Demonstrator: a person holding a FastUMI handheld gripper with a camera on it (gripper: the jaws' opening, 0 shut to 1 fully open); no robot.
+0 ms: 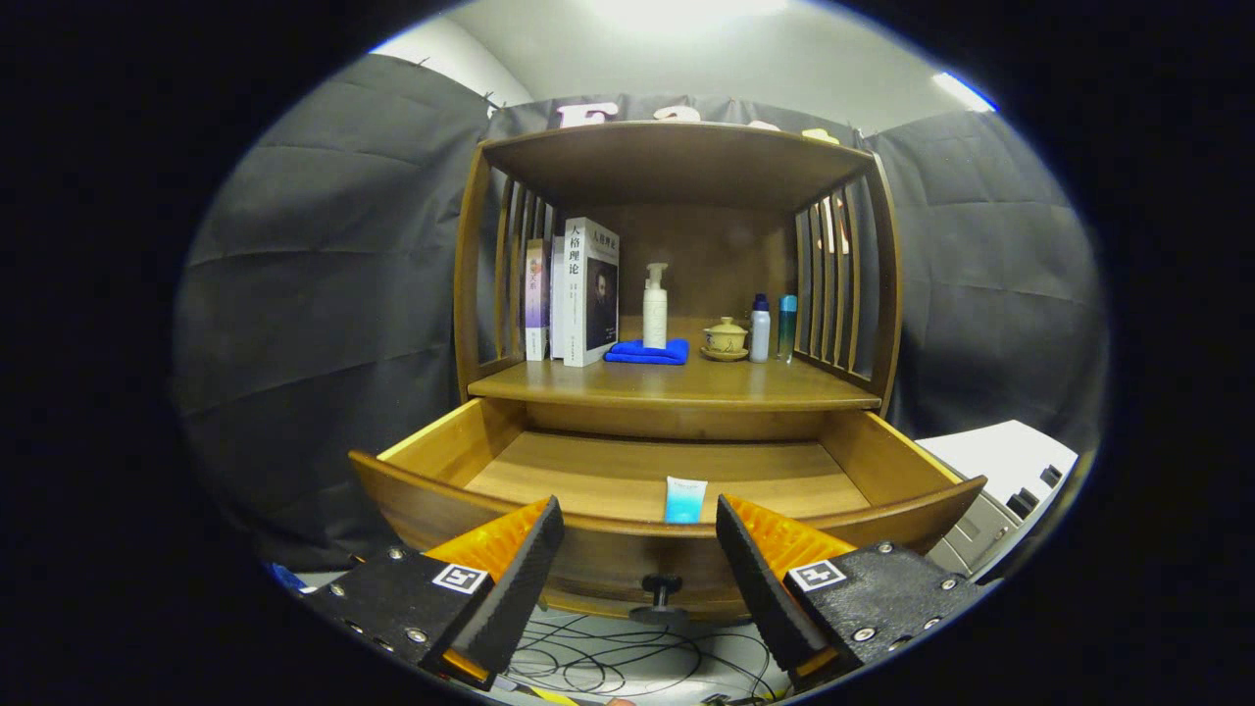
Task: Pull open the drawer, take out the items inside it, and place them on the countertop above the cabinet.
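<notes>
The wooden drawer (431,451) of the cabinet stands pulled out, its front panel just beyond my fingertips. A small tube with a blue lower half (684,499) lies inside on the drawer floor, close behind the front panel and roughly between my fingers. The drawer's dark knob (660,591) sticks out below the panel, in the gap between the fingers. My gripper (639,534) is open, holding nothing, a little in front of the drawer. The countertop (608,384) above the drawer is a wooden shelf surface.
On the countertop stand books (588,291), a white pump bottle (655,306) on a folded blue cloth (647,352), a lidded yellow cup (726,338) and two small bottles (772,328). Slatted side walls flank the shelf. Black cables (627,662) lie on the floor below; a white device (1010,471) sits to the right.
</notes>
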